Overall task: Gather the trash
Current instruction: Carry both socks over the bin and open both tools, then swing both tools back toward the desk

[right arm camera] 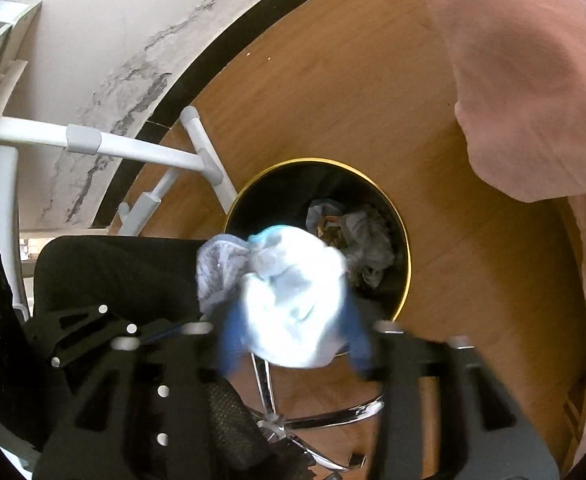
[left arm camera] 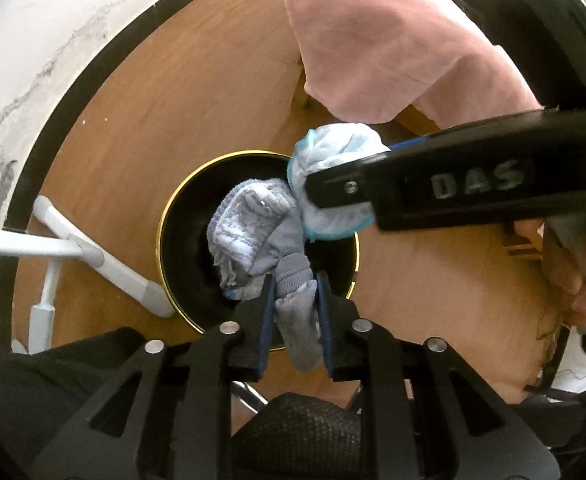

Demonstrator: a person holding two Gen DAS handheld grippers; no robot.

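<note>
left wrist view, my left gripper clamped on a grey sock, my right gripper pinching a white wad, both above the black bin

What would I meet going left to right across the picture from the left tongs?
White frame → black bin's gold rim → grey sock → pale blue wad → right tongs.

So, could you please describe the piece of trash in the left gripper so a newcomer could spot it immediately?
Find the round black bin with a gold rim on the wooden floor. Just above its opening, the left gripper pinches a crumpled grey-blue wad by its lower end. Unlike the paler, whiter wad with a turquoise edge beside it in the right gripper, it is darker and streaked.
</note>
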